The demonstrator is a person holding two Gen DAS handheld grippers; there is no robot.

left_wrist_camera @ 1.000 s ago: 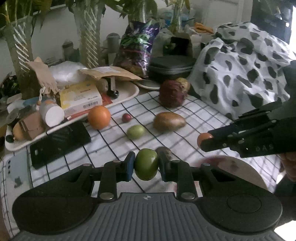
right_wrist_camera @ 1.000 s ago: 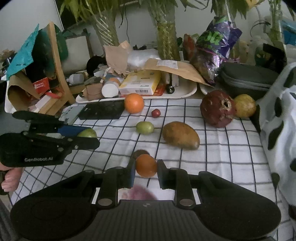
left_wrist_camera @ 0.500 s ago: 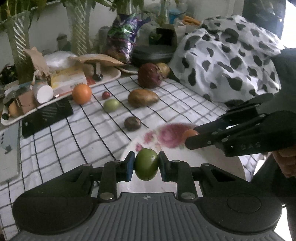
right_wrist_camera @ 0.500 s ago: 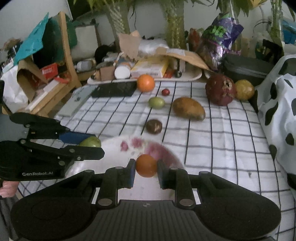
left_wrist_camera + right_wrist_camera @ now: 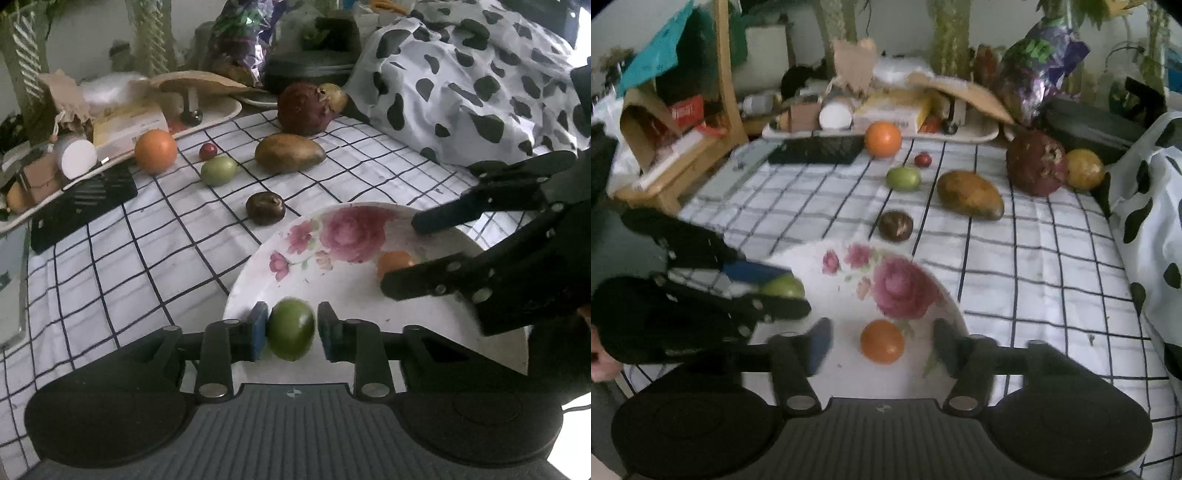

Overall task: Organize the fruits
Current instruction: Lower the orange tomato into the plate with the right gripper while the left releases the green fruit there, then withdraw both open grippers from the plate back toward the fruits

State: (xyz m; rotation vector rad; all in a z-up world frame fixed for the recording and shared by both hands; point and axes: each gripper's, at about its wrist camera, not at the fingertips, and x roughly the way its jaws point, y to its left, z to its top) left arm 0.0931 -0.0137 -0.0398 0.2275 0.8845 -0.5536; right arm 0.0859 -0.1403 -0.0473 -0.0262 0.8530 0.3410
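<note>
A white plate [image 5: 351,295] with pink flowers lies on the checked cloth. My left gripper [image 5: 290,328] hangs over its near rim, and its jaws are opening. A green fruit [image 5: 290,329] sits between the pads with a thin gap at the right pad. My right gripper [image 5: 882,343] stands over the plate [image 5: 849,295], its jaws opening wide. A small orange fruit [image 5: 882,341] lies on the plate between them, untouched. Farther back on the cloth are an orange [image 5: 155,150], a red berry [image 5: 207,150], a second green fruit [image 5: 218,170], a mango [image 5: 290,153] and a dark brown fruit [image 5: 265,208].
A dark red pomegranate [image 5: 304,109] and a yellow fruit [image 5: 334,96] rest against a cow-patterned cloth [image 5: 461,85] on the right. A cluttered tray [image 5: 221,110] and a black flat device [image 5: 81,206] lie at the back left.
Both grippers came down over the flowered plate. The right jaws spread wide and the orange fruit now lies on the plate. The left jaws have parted slightly from the green fruit.
</note>
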